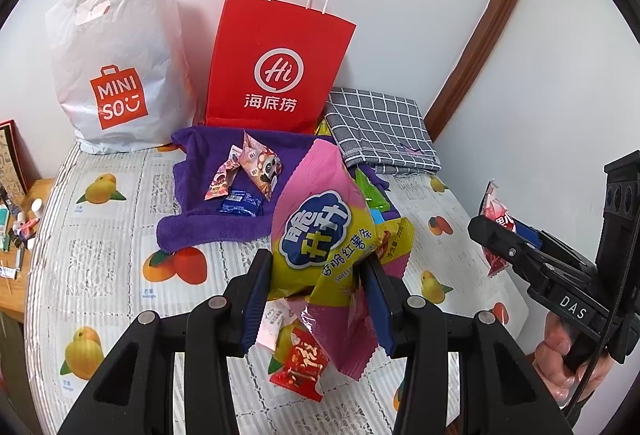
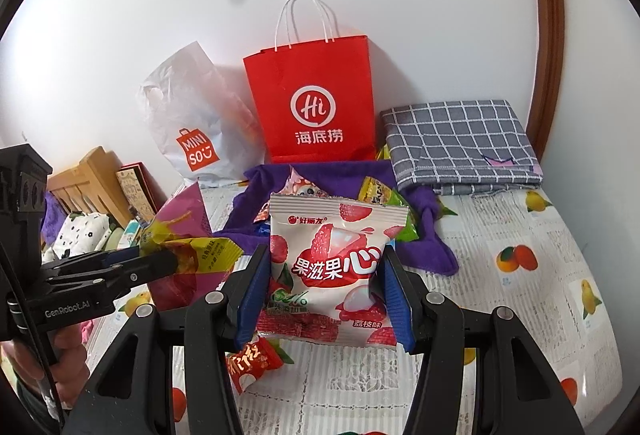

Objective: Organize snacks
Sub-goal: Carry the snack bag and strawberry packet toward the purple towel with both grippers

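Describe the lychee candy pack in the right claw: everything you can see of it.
The lychee candy pack is a glossy white-and-pink plastic pouch printed with red lychees and bold Chinese lettering, with crimped seals at top and bottom. It looks puffed and unopened. It stands upright, lifted clear of the fruit-print tablecloth, pinched at its side edges by the blue pads of the right claw. Nothing else touches it; a small red packet lies below.
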Demonstrator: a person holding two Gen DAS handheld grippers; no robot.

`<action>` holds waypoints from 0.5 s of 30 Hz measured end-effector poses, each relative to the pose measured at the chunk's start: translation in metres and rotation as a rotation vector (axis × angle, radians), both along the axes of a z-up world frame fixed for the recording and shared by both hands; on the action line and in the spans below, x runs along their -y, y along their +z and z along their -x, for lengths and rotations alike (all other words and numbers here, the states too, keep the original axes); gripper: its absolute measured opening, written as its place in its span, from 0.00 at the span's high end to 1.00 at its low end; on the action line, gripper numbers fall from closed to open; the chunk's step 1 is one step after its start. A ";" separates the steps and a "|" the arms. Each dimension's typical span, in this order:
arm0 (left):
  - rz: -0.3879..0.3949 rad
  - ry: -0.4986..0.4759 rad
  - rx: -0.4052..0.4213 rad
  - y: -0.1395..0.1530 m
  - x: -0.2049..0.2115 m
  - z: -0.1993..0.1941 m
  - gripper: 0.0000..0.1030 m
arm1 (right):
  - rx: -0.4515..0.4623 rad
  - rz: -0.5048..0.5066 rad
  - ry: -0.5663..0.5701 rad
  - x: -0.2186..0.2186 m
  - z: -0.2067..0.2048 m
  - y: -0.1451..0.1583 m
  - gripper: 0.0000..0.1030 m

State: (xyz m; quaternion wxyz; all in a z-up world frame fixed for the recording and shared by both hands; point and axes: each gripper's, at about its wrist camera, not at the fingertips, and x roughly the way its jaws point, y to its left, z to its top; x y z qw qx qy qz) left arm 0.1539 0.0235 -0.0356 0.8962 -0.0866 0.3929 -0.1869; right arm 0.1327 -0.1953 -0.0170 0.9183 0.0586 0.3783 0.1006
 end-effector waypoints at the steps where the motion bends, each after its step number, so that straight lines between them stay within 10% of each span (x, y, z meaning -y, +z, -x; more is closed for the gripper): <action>1: 0.000 0.001 0.001 0.000 0.000 -0.002 0.58 | -0.001 0.000 0.002 0.000 -0.003 0.000 0.48; 15: -0.013 0.011 -0.003 0.004 0.004 -0.041 0.58 | 0.005 0.019 0.021 0.002 -0.043 -0.002 0.48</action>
